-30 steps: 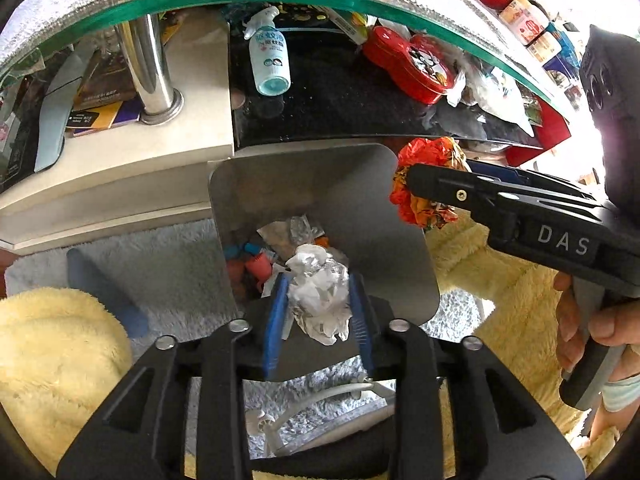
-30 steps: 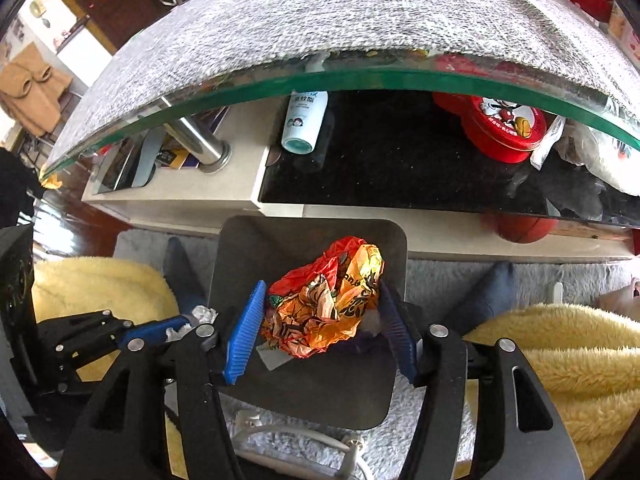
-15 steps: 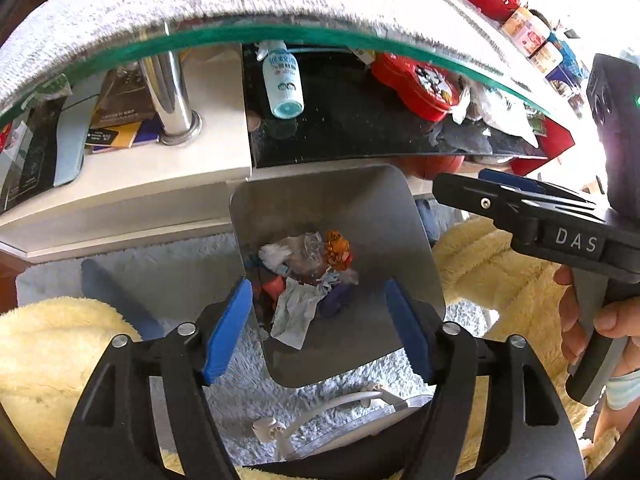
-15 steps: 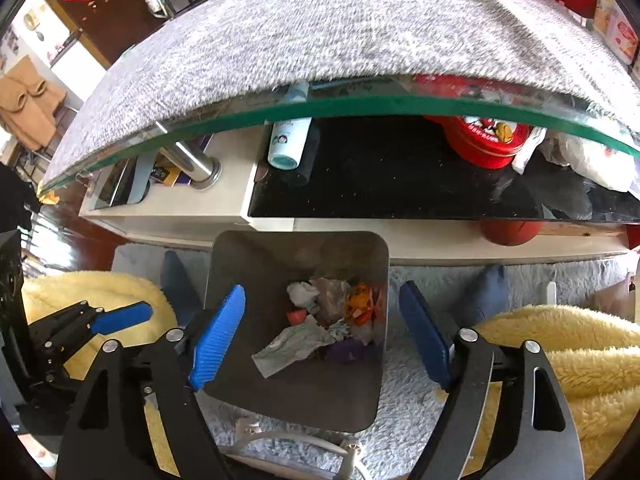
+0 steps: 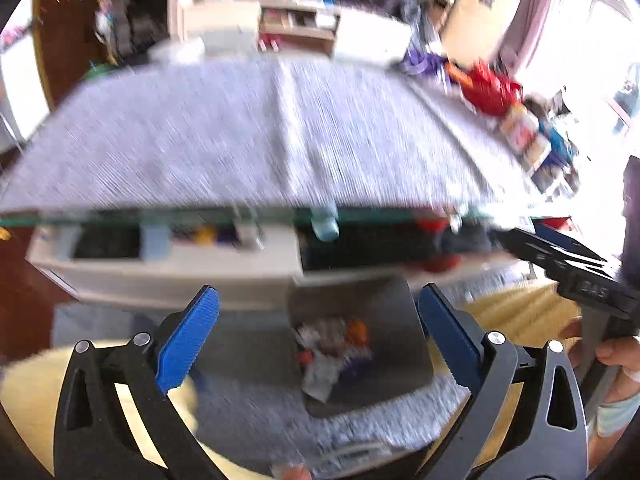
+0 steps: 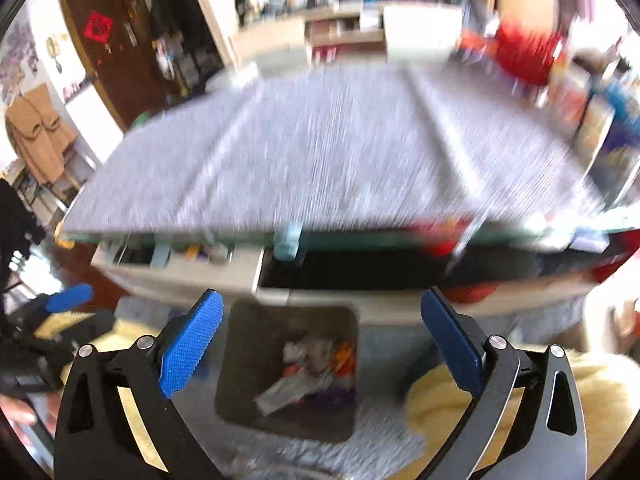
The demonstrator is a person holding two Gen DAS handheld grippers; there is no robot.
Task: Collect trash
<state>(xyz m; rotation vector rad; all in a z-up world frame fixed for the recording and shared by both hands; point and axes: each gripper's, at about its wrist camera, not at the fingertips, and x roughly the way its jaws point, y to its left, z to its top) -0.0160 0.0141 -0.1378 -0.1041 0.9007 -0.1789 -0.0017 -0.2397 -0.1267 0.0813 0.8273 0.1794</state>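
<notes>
Both claws are empty right now, so I'm basically in the "pull out and go look for more" part of collecting trash. Left side first: my left claw (image 5: 318,332) has just been opening and is spread all the way, nothing between the blue pads (image 5: 188,338), with the bin (image 5: 400,312) showing in the gap at about 6 o'clock in that view. The crumpled trash (image 5: 332,354) is lying in the bottom of the bin, a whitish paper wad plus orange and purple bits, not touching either claw.

Moving right, the right claw (image 6: 320,338) has likewise just been opening and is spread wide and empty, and its camera is looking straight down into the same bin at 6 o'clock.

The grey-covered surface (image 6: 320,152) is filling 12 o'clock in both views, and it's all pretty motion-blurred, so I can't tell if any trash is left up there.

My take: I'm keeping both claws spread, clearing that glass edge before swinging forward, and slowing down enough for a sharp look at the surface before picking a next target.
</notes>
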